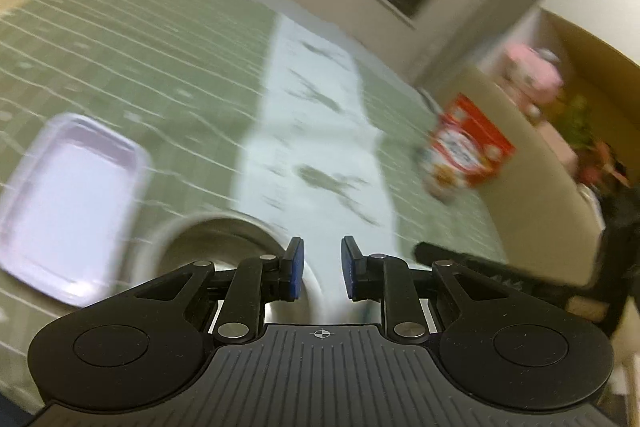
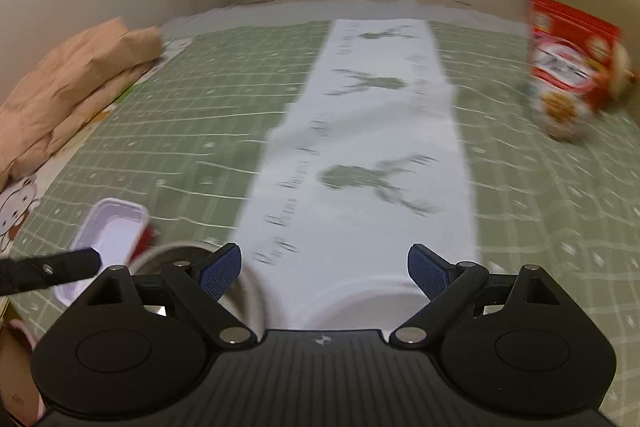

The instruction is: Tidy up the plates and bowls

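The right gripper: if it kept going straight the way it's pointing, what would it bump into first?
Probably the white plate just below the right gripper, whose jaws stand wide open and empty. Past it lies only the tablecloth. The picture is blurred, so depth is uncertain.

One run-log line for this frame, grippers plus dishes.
left hand-held gripper: narrow gap, over steel bowl's rim, grip unclear | right hand-held gripper: open, empty | lilac rectangular plastic tray: on green checked tablecloth

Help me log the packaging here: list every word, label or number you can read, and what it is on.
None can be read.
Red snack bag: print blurred.
White table runner: a line of lettering beside the deer figures, too smeared to read.
Gripper body: faint marks, illegible.
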### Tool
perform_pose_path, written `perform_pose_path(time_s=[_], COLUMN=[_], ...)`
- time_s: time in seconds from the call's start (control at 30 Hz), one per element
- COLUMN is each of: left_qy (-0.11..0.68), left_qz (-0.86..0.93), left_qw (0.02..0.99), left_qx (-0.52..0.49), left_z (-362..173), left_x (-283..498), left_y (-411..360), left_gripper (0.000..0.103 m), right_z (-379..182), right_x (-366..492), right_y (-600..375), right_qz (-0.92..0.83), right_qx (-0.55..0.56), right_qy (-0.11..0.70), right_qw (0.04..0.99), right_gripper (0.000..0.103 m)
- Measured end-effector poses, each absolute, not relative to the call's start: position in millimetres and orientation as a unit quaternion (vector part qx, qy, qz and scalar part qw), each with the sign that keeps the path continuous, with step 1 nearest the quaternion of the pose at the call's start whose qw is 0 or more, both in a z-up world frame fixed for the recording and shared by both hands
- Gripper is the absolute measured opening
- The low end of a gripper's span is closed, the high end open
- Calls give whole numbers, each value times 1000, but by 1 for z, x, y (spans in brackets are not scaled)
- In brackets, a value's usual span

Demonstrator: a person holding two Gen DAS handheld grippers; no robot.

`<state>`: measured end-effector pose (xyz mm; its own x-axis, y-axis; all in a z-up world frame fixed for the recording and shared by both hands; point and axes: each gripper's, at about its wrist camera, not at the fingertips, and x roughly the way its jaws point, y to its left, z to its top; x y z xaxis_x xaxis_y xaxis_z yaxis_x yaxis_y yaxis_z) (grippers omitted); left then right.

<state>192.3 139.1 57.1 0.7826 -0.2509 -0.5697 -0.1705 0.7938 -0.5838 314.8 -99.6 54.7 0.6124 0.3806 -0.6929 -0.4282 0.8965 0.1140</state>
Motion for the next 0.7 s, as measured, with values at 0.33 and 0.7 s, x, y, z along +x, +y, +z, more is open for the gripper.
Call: perform_pose_path(time_s=[0.33, 0.7], left_qy=[380, 390], left_qz=[-57, -69], left_qw=[879, 882], left_qx=[-282, -255], left_z=[55, 54], left_x=[232, 246], left_y=[66, 29], left_gripper=[22, 22], right_z=[9, -23], right_x=[320, 313], right_y=[-205, -231], right_qz=[183, 209], right_qx=[69, 86], right_qy=[394, 393], right_qw=[898, 891], right_gripper=[91, 91])
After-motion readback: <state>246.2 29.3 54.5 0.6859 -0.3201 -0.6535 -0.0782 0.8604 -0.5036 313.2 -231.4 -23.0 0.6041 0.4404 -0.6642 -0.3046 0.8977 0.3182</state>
